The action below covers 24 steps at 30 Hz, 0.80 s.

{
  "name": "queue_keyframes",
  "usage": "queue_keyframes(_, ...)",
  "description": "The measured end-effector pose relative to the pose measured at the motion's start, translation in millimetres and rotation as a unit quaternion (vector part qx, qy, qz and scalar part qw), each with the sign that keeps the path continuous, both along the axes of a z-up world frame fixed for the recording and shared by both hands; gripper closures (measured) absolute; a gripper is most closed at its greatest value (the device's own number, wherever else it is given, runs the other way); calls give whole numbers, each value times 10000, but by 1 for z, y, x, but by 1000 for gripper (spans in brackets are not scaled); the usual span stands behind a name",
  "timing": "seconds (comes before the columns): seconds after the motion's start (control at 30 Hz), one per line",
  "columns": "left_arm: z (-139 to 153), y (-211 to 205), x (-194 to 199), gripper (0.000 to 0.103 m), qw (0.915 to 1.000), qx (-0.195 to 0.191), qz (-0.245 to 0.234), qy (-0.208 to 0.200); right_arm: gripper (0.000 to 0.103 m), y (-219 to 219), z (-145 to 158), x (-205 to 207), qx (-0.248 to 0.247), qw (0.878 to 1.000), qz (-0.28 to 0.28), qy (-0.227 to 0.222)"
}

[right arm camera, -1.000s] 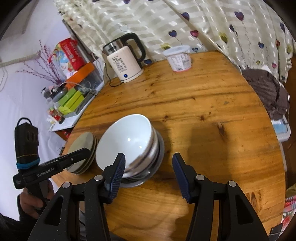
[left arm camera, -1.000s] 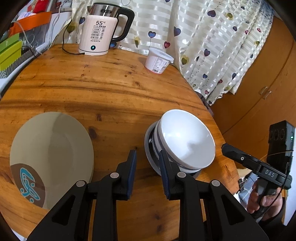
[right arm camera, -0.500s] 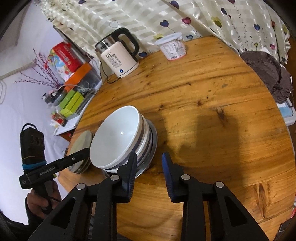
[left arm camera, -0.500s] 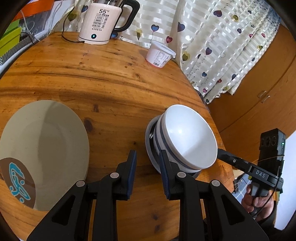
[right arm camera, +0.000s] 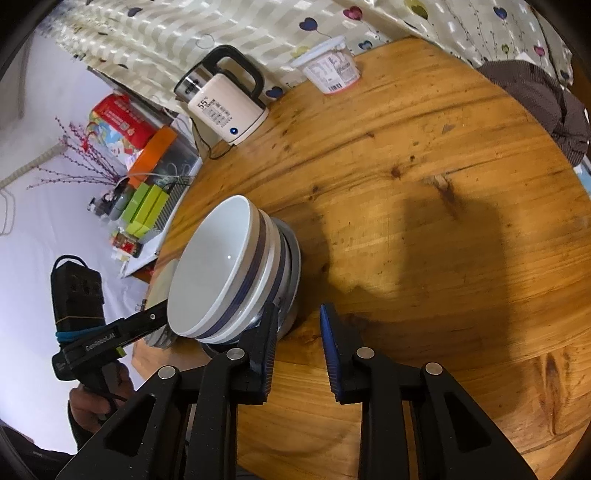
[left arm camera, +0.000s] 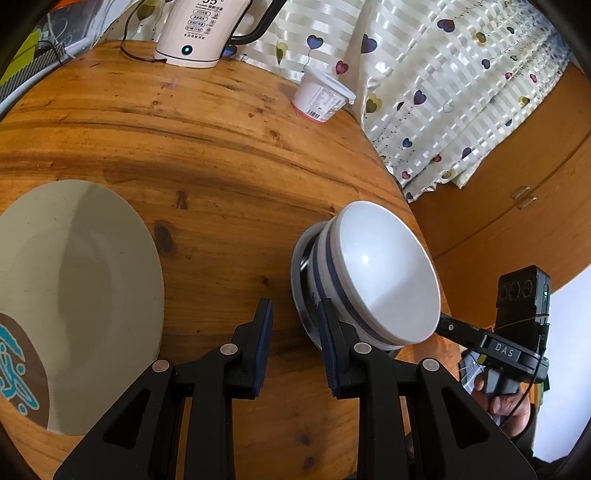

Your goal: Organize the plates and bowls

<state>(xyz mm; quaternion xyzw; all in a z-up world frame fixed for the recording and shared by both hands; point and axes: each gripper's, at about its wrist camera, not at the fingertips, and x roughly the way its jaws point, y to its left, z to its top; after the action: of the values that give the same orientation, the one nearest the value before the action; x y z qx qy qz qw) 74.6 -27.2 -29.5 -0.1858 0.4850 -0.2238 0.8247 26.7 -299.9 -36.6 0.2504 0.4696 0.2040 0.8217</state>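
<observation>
A stack of white bowls with blue bands point(left arm camera: 384, 273) point(right arm camera: 214, 266) sits on a grey plate point(left arm camera: 297, 266) point(right arm camera: 293, 251) near the round wooden table's edge. A wide beige plate point(left arm camera: 74, 288) with a brown and blue mark lies to its left; in the right wrist view a sliver of it point(right arm camera: 160, 280) shows behind the bowls. My left gripper point(left arm camera: 294, 306) is narrowly open over bare wood, its right finger beside the grey plate's rim. My right gripper point(right arm camera: 299, 308) is closing with nothing between its jaws, its left finger against the plate's rim.
A cream electric kettle point(left arm camera: 199, 33) point(right arm camera: 225, 107) and a white lidded tub point(left arm camera: 321, 96) point(right arm camera: 332, 70) stand at the table's far side by a heart-print curtain. Boxes and clutter point(right arm camera: 147, 199) fill a shelf beyond the table's left edge. A dark cloth point(right arm camera: 546, 99) lies off the right.
The right gripper's jaws have narrowed from wide to a small gap. Both grippers have sunk and drawn closer to the bowl stack from either side.
</observation>
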Motion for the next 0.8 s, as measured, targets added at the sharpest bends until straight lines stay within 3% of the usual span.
queue_keyframes(0.8, -15, 6, 14, 79, 9984, -477, -120, 282, 89, -6, -11, 9, 580, 9980, 84, 224)
